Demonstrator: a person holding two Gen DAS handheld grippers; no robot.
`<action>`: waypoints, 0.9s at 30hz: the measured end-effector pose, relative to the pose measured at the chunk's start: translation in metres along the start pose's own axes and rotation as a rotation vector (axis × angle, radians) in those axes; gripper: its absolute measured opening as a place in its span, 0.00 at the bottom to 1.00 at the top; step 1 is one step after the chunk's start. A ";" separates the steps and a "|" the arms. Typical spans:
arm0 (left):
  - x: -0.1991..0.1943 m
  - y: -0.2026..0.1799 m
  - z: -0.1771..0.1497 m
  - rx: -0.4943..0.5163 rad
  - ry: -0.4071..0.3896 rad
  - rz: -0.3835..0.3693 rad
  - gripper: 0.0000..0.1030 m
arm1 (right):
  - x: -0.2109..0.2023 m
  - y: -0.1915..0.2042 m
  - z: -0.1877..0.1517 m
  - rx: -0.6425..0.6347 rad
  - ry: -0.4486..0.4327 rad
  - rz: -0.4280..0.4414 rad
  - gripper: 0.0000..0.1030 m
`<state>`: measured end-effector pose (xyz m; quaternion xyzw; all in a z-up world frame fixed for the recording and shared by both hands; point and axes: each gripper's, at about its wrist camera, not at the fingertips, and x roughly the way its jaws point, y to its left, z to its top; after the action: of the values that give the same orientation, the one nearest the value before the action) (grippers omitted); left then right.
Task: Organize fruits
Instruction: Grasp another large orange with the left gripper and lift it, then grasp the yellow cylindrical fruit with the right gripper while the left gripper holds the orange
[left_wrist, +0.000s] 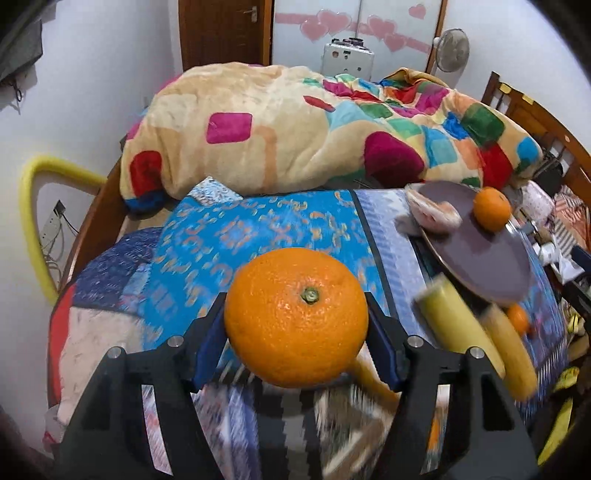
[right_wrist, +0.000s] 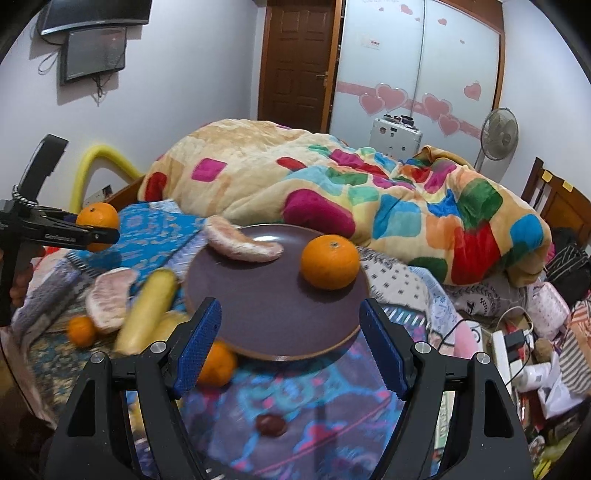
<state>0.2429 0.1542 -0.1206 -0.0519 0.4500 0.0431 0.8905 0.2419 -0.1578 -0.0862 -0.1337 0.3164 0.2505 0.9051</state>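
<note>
Two fruits sit on the purple plate (right_wrist: 266, 310) mid-frame so far: an orange (right_wrist: 330, 263) and a pomelo segment (right_wrist: 242, 245). Left gripper (left_wrist: 295, 332) is clamped on another orange (left_wrist: 295, 317), lifted at lower centre. Right gripper (right_wrist: 290, 347) hangs empty, jaws apart; bananas (right_wrist: 147, 310) and small oranges lower left remain.

The plate (right_wrist: 266, 314) has bare room across its near middle — an orange (right_wrist: 330, 262) sits on its far right, a pomelo slice (right_wrist: 242, 245) on its far-left rim. Left of the plate the bed is crowded with bananas (right_wrist: 146, 314), another pomelo piece (right_wrist: 109, 299) and small oranges (right_wrist: 80, 330). Behind, a heaped blanket (right_wrist: 332, 184) blocks the far side.
</note>
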 end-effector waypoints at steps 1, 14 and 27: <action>-0.008 0.000 -0.007 0.015 -0.003 0.007 0.66 | -0.003 0.003 -0.002 0.002 0.001 0.008 0.72; -0.041 0.001 -0.094 0.075 0.056 -0.048 0.66 | 0.001 0.044 -0.036 0.041 0.095 0.117 0.69; -0.034 0.000 -0.105 0.084 0.048 -0.079 0.66 | 0.009 0.053 -0.061 0.033 0.171 0.166 0.32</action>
<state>0.1388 0.1395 -0.1553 -0.0330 0.4703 -0.0125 0.8818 0.1883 -0.1341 -0.1425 -0.1130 0.4066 0.3070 0.8530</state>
